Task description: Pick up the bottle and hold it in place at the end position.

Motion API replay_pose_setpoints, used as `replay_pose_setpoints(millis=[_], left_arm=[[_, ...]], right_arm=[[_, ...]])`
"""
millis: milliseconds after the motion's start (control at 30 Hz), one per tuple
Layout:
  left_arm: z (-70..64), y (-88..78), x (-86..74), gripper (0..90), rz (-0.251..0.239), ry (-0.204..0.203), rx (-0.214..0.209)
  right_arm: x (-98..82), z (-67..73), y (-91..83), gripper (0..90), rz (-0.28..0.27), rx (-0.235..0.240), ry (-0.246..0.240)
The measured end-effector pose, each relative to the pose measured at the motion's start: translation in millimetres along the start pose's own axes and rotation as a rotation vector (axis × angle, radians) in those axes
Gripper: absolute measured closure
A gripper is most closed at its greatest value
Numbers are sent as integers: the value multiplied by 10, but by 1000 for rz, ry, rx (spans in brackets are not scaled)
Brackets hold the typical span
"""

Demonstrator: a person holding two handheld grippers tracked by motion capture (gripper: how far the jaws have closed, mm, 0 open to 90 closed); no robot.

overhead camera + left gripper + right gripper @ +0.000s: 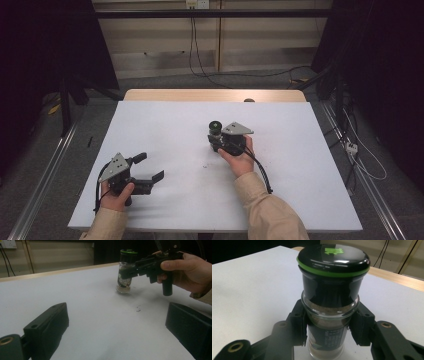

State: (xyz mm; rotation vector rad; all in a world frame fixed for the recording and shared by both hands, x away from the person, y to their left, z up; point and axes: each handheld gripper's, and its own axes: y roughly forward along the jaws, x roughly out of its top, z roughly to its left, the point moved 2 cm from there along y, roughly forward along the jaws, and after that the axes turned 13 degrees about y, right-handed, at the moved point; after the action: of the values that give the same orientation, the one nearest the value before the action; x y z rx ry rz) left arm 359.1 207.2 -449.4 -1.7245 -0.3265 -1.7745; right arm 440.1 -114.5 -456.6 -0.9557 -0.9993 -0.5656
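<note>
The right tongs [216, 139] were clamped on a glass spice grinder [215, 129], their black pads [298, 325] pressing on either side of its clear body just below the shoulder. The grinder stood upright, a little right of the middle of the white surface [165, 130], and in the left gripper view its base [123, 289] appeared to rest on that surface. It had a glossy black top [333, 257] with a green ring and a green mark, a dark printed label lower down, and brownish ground contents visible through the glass. The right hand [239, 159] gripped the tongs' handle from the near side, with the grey three-cornered plate [237, 129] on top and a black cable [261, 172] trailing back along the beige sleeve.

A few dark specks [137, 309] lay on the surface just in front of the grinder, toward the person. Nothing stood between the grinder and the left tongs [150, 167], which were well apart from it at the near left corner, jaws spread wide and holding nothing, carried in the left hand [116, 194].

Beyond the white covering ran the surface's bare wooden edge [215, 95]. Behind it were grey floor, loose cables [200, 65] and a pale wall panel with a socket [197, 4]. Dark frame posts and metal rails [45, 170] flanked both sides.
</note>
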Motion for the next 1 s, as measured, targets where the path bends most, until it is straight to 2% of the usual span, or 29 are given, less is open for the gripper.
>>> replay_pose_setpoints(millis=[1000], left_arm=[[-4,8,-3,45,3,-1,-2]], right_arm=[[-15,-17,32,535,-11,-8,5]])
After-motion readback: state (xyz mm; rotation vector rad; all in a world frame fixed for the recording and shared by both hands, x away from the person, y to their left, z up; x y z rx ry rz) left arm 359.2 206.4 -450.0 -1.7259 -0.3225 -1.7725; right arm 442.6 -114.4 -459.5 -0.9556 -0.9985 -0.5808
